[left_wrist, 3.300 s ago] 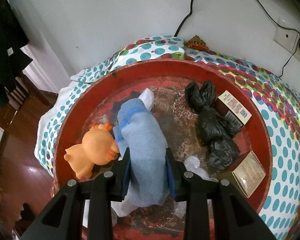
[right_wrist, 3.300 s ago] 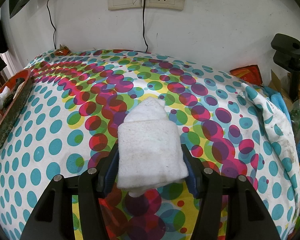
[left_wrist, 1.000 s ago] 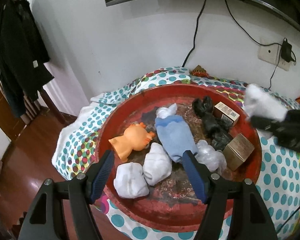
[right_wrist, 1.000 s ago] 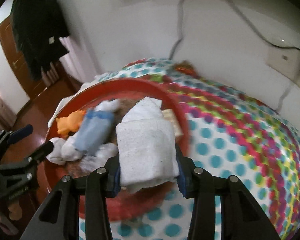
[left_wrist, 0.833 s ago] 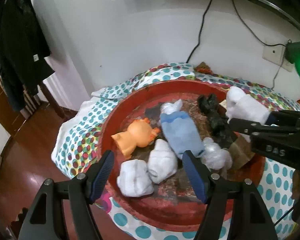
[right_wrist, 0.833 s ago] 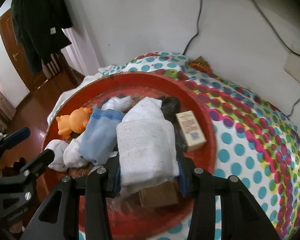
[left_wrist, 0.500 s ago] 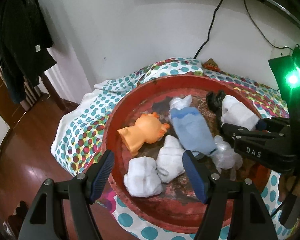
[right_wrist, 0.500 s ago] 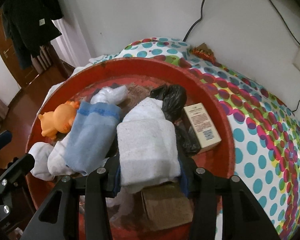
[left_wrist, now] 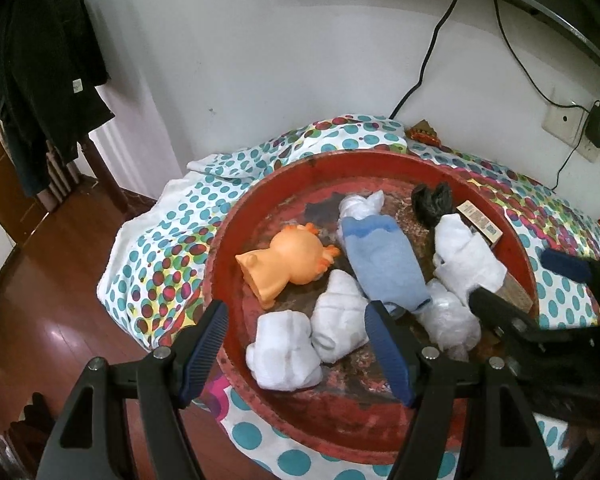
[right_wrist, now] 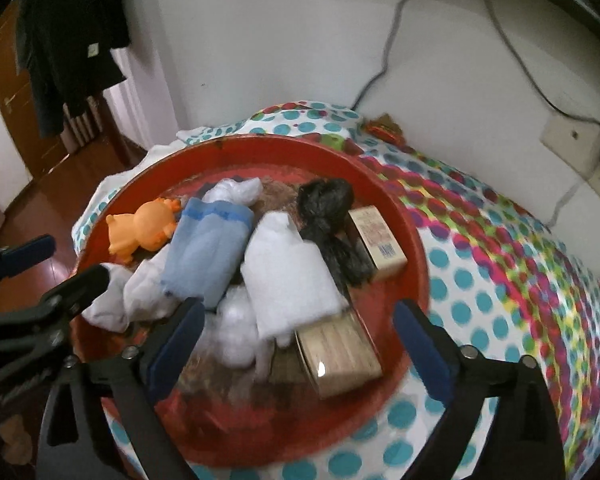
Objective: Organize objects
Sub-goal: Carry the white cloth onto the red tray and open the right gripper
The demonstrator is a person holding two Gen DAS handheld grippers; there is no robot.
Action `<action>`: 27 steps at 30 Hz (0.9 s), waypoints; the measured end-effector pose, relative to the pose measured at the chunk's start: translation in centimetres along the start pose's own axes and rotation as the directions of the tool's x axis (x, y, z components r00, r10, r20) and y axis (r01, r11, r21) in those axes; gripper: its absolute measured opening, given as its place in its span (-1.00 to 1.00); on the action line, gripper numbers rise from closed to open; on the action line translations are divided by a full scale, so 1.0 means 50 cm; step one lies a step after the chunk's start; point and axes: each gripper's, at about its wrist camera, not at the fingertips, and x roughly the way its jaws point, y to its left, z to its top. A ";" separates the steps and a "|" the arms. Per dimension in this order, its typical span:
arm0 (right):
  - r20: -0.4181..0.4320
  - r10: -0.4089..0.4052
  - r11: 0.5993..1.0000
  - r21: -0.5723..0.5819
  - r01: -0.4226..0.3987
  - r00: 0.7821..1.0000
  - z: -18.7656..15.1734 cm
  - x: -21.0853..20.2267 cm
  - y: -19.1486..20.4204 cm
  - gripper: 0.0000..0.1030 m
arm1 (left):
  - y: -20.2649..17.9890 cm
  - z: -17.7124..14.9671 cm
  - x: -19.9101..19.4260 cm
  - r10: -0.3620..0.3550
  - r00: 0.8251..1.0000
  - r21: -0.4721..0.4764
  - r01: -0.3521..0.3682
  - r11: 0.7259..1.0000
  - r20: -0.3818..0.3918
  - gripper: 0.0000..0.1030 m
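A round red tray (left_wrist: pixel 260 200) (right_wrist: pixel 404 216) on the dotted cloth holds an orange toy (left_wrist: pixel 290 258), a blue sock roll (left_wrist: pixel 384 266), several white cloth rolls and plastic bundles, a black bag (right_wrist: pixel 326 208) and two boxes. The white towel roll (right_wrist: pixel 288 276) (left_wrist: pixel 466 258) lies free in the tray beside the blue roll. My right gripper (right_wrist: pixel 298 342) is open, just above and behind it, empty. My left gripper (left_wrist: pixel 296 346) is open and empty above the tray's near edge, over two white rolls (left_wrist: pixel 312 340).
The dotted cloth (right_wrist: pixel 500 264) covers the surface to the right. A white wall with cables and a socket (left_wrist: pixel 564 122) stands behind. Dark clothes (left_wrist: pixel 40 60) hang at the left over a wooden floor (left_wrist: pixel 40 280).
My right gripper has opened and let go of the white towel roll, which now lies in the tray, and has drawn back a little. My left gripper stays open and has shifted slightly.
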 end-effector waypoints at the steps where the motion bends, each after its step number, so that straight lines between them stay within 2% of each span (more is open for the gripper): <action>1: 0.000 -0.002 1.000 0.014 0.002 1.000 -0.008 -0.010 -0.003 0.95 | -0.002 0.000 -0.002 0.000 1.000 0.001 0.000 1.000 0.004 0.41; 4: -0.011 -0.009 0.999 0.044 0.009 1.000 -0.034 -0.034 -0.006 0.97 | -0.010 -0.002 -0.007 0.010 1.000 0.013 -0.010 1.000 0.009 0.41; 9: -0.040 -0.029 0.998 0.055 0.031 0.999 -0.058 -0.046 -0.002 0.98 | -0.022 -0.003 -0.011 -0.013 1.000 0.022 0.013 1.000 0.007 0.41; 19: -0.083 -0.005 0.998 0.058 0.010 0.997 -0.094 -0.040 0.004 0.98 | -0.050 -0.012 -0.006 -0.044 0.999 0.057 0.044 0.997 -0.010 0.41; 24: -0.085 0.010 0.998 0.061 -0.005 0.996 -0.098 -0.040 0.005 0.98 | -0.056 -0.014 -0.001 -0.036 0.999 0.064 0.036 0.997 -0.011 0.41; 27: -0.089 0.010 0.998 0.064 -0.005 0.996 -0.099 -0.039 0.004 0.99 | -0.053 -0.015 0.002 -0.066 0.998 0.053 0.067 0.996 -0.017 0.41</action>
